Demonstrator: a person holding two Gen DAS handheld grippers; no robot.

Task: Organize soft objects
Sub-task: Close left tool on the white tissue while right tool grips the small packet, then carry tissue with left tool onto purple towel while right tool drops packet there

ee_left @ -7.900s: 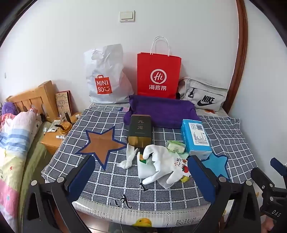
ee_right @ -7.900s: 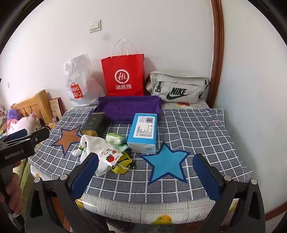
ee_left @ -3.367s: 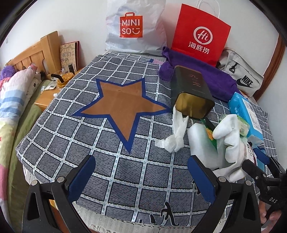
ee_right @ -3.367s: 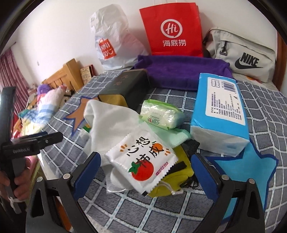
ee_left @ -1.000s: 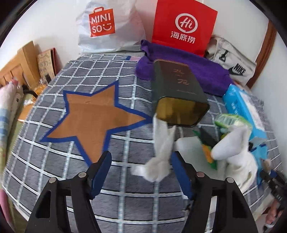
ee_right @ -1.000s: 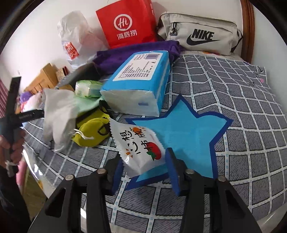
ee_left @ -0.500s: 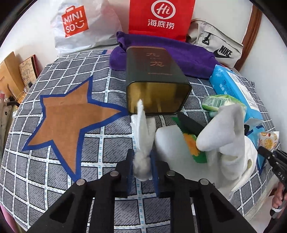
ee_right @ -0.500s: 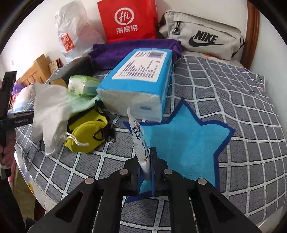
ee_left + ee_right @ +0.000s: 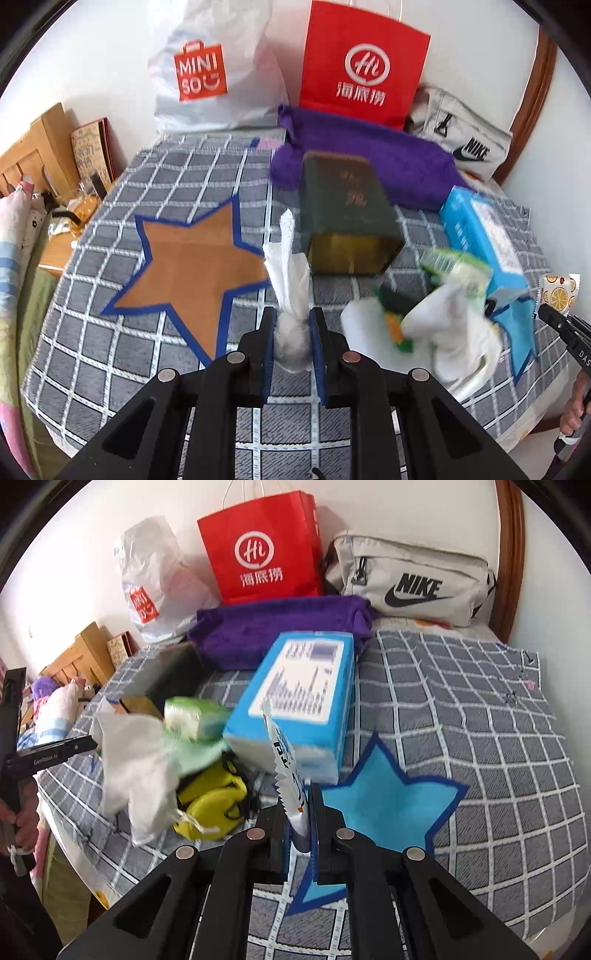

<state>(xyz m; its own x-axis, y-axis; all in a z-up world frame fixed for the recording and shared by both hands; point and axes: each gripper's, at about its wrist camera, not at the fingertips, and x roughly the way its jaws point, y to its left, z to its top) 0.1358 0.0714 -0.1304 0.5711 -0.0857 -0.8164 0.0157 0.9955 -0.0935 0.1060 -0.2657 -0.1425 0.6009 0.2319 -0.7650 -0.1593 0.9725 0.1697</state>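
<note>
My left gripper (image 9: 291,332) is shut on a crumpled white tissue (image 9: 290,266) and holds it above the checked cloth, beside the brown star (image 9: 188,258). My right gripper (image 9: 299,816) is shut on a white snack packet (image 9: 286,771), seen edge-on, held over the near edge of the blue star (image 9: 384,805). The packet also shows at the right edge of the left wrist view (image 9: 557,291). A white cloth (image 9: 454,325), a green wipes pack (image 9: 195,716) and a yellow pouch (image 9: 210,801) lie in a pile between the stars.
A dark tin box (image 9: 347,214) lies on its side behind the tissue. A blue tissue pack (image 9: 299,698) lies next to the blue star. A purple towel (image 9: 280,627), red paper bag (image 9: 262,546), Miniso bag (image 9: 210,70) and Nike pouch (image 9: 410,579) line the wall.
My left gripper has lifted the tissue off the cloth and shifted left toward the brown star. My right gripper holds the packet over the blue star, a little closer in.
</note>
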